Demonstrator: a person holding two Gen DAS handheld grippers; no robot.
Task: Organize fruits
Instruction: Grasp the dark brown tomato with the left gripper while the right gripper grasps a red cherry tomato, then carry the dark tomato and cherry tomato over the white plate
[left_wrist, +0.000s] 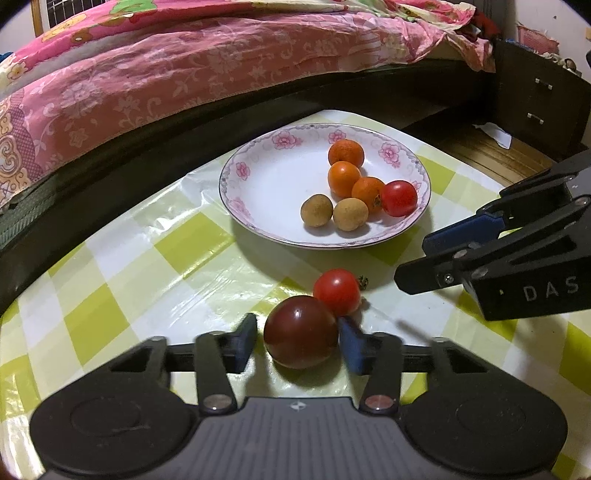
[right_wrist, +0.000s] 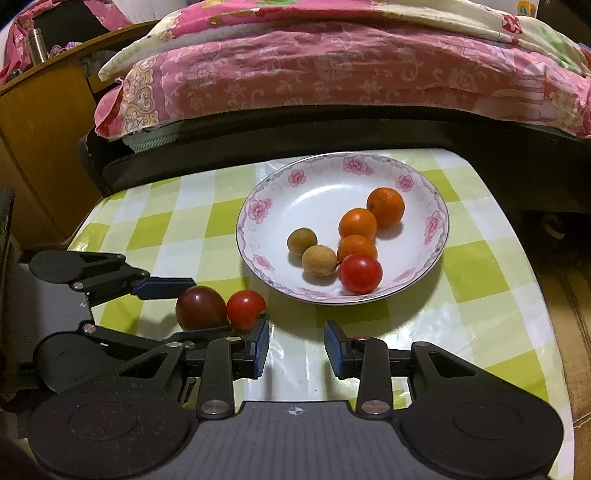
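Jaws wide on both grippers, we straddle the dark tomato (left_wrist: 301, 331), whose red neighbour (left_wrist: 337, 291) could roll if nudged.

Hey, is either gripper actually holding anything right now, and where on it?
Neither holds anything. The left gripper is open around the dark tomato, a gap at one pad. The right gripper is open and empty.

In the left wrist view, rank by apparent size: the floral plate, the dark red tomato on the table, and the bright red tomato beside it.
1. White floral-rimmed plate.
2. Dark red round tomato, though it sits nearest the camera, which inflates it.
3. Bright red small tomato.
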